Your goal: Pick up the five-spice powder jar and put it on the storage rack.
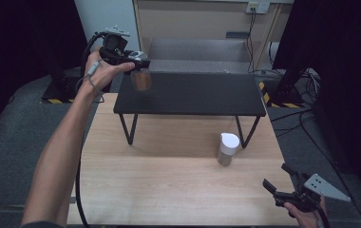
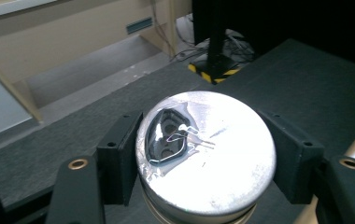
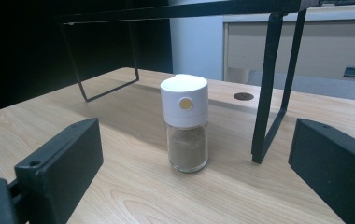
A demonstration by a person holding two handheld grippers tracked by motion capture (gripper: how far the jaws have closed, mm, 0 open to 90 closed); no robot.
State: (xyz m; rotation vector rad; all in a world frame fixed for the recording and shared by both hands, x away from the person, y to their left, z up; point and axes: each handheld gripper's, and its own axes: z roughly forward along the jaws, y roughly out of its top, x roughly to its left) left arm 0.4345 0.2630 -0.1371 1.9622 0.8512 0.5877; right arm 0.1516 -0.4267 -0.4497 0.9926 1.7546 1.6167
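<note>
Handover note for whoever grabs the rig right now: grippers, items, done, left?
Left hand-held gripper: shut on the foil-topped jar, held at the black shelf's left end; cannot tell whether it rests on the shelf.
Right hand-held gripper: open, empty, near the table's right front corner, aimed at the white-capped spice jar.
Spice jar stands upright on the table by the shelf's right leg.
Done: foil-topped jar gripped.
Left: likely the spice jar, untouched.

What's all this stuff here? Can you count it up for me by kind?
Handheld grippers: 2, the left gripper and the right gripper
Containers: 2, a foil-topped jar held by the left gripper, and a white-capped spice jar
Black shelf: 1
Wooden table: 1
Total: 6
</note>
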